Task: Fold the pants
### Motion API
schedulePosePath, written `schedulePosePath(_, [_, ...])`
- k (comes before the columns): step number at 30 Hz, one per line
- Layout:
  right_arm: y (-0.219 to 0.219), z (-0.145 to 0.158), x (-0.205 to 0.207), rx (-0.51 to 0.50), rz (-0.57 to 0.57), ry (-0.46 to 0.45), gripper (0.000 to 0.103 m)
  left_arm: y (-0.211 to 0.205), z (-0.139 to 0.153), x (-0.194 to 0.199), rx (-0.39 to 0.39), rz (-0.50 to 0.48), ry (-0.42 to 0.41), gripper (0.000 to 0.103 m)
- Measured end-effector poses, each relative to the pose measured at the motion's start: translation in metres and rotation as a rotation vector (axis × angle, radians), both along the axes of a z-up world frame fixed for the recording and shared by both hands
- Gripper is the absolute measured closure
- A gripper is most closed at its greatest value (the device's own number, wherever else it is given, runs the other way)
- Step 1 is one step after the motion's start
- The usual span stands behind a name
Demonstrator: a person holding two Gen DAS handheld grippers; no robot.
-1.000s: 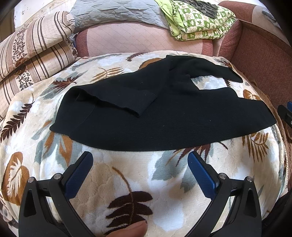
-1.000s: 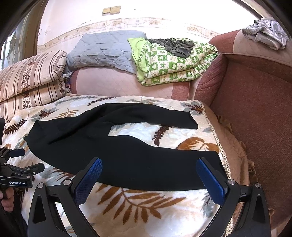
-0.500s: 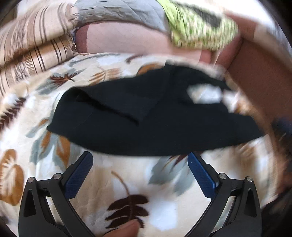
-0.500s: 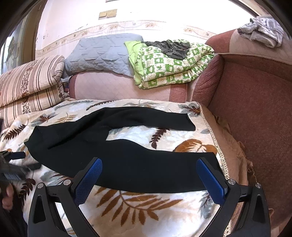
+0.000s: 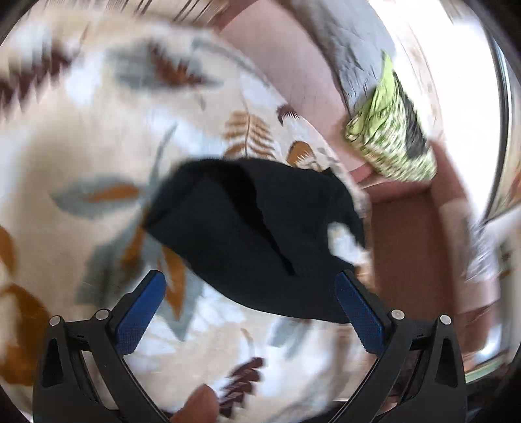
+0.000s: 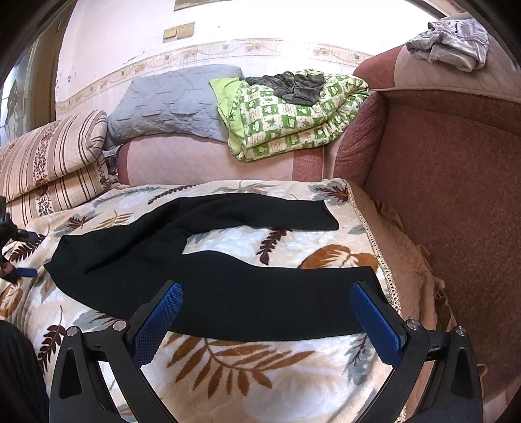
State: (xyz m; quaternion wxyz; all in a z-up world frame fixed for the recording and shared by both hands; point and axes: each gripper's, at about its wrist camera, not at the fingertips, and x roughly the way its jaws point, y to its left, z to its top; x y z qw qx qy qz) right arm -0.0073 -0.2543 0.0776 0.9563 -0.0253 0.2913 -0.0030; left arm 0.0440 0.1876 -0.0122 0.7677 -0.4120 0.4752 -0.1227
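Pants (image 6: 208,293) | spread flat on leaf-print blanket (image 6: 260,367), legs apart | left gripper (image 5: 250,299) spread wide, empty, view blurred | right gripper (image 6: 265,309) spread wide, empty, over near leg | advice: pinch waist and cuff edges cleanly, avoid blanket pile

**Left view smeared, right view sharp**

Heavy motion blur streaks the left wrist view; only the gripper (image 5: 250,302) itself stays crisp. The right wrist view is sharp, daylit, with the wall (image 6: 293,22) blown out at top. Fisheye bending and dark corners frame both.
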Motion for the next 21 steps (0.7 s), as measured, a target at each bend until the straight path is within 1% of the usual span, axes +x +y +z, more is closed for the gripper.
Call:
schedulePosePath(2, [0.001, -0.001, 0.000, -0.004, 0.002, 0.003, 0.000, 0.005, -0.013, 0.003, -0.076, 0.019, 0.008, 0.000])
schedulePosePath(4, [0.002, -0.002, 0.000, -0.008, 0.005, 0.006, 0.000, 0.010, -0.027, 0.008, -0.160, 0.038, 0.036, 0.000])
schedulePosePath(5, [0.003, -0.002, 0.000, -0.009, 0.006, 0.007, 0.000, 0.013, -0.028, 0.010, -0.183, 0.051, 0.038, 0.000])
schedulePosePath(6, [0.003, -0.002, 0.001, -0.011, 0.007, 0.008, 0.000, 0.015, -0.026, 0.013, -0.201, 0.062, 0.017, 0.000])
schedulePosePath(8, [0.003, -0.002, 0.001, -0.012, 0.006, 0.008, 0.000, 0.014, -0.021, 0.022, -0.211, 0.061, -0.034, 0.000])
schedulePosePath(10, [0.002, -0.002, 0.001, -0.008, 0.003, 0.008, 0.000, 0.017, -0.024, 0.029, -0.214, 0.075, -0.042, 0.000])
schedulePosePath(16, [-0.011, 0.002, 0.001, 0.003, -0.030, -0.008, 0.000, 0.016, -0.024, 0.030, -0.149, 0.100, -0.071, 0.000])
schedulePosePath(19, [-0.035, 0.007, 0.001, -0.031, -0.124, -0.011, 0.000, 0.011, -0.024, 0.031, -0.089, 0.072, -0.061, 0.001])
schedulePosePath(21, [-0.059, 0.009, 0.001, -0.012, -0.187, -0.005, 0.000, 0.006, -0.023, 0.033, -0.029, 0.050, -0.044, 0.005])
